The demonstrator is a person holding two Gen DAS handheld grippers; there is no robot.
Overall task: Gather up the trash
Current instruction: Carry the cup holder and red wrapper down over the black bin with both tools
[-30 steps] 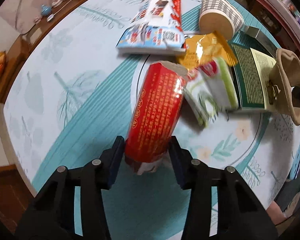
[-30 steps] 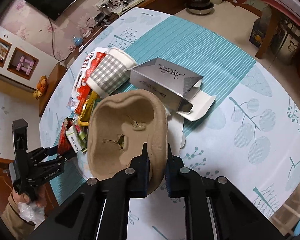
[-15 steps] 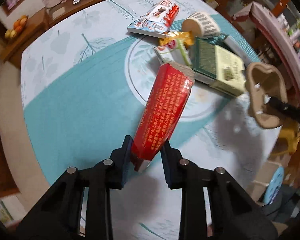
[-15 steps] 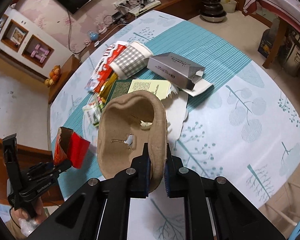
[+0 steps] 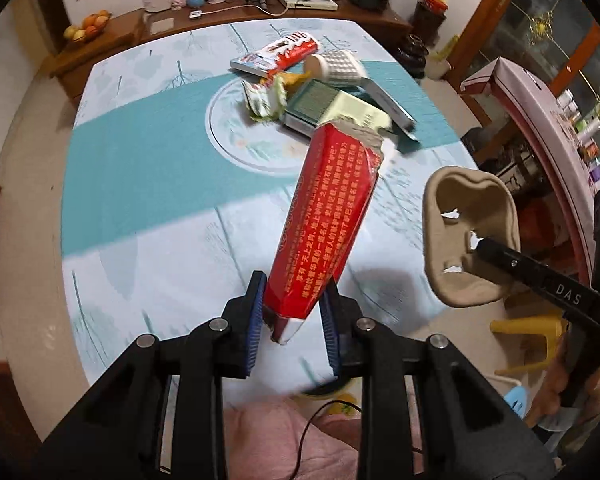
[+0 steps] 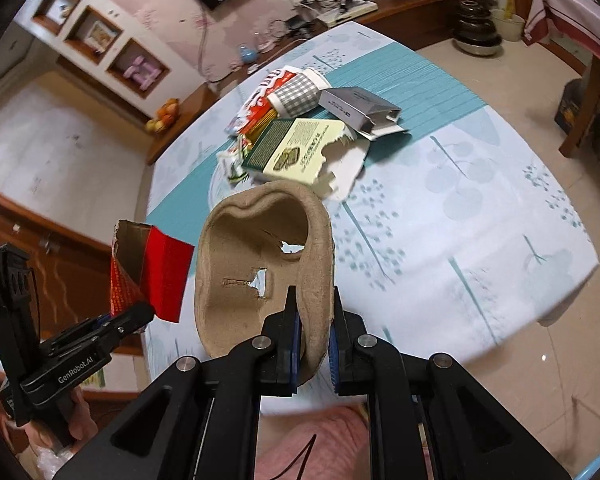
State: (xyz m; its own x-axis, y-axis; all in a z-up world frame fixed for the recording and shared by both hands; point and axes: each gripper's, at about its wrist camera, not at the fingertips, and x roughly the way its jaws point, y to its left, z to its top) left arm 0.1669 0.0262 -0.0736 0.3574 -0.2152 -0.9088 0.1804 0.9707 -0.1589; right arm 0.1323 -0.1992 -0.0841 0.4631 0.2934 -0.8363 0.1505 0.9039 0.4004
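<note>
Both hands have lifted their loads clear of the table [image 5: 148, 216] since a second ago, when the red carton [image 5: 328, 220] lay flat among the litter and the pulp cup tray [image 6: 260, 272] hung just above it; now the left gripper [image 5: 292, 320] pinches the carton's lower end between its blue pads, the torn open top tilted up and away over the cloth; the right gripper [image 6: 314, 332] is clamped on the tray's rim, the tray standing on edge with its hollow side to the left; seen from the left wrist, tray and carton hang side by side, apart, near the table's edge; the rest of the trash remains heaped around the cloth's centre ring: a checked paper cup [image 6: 300, 94] on its side, a grey box [image 6: 358, 110], a torn green-and-yellow box [image 6: 296, 150], a red-and-white snack packet [image 5: 278, 54] and crumpled wrappers [image 5: 266, 100].
</note>
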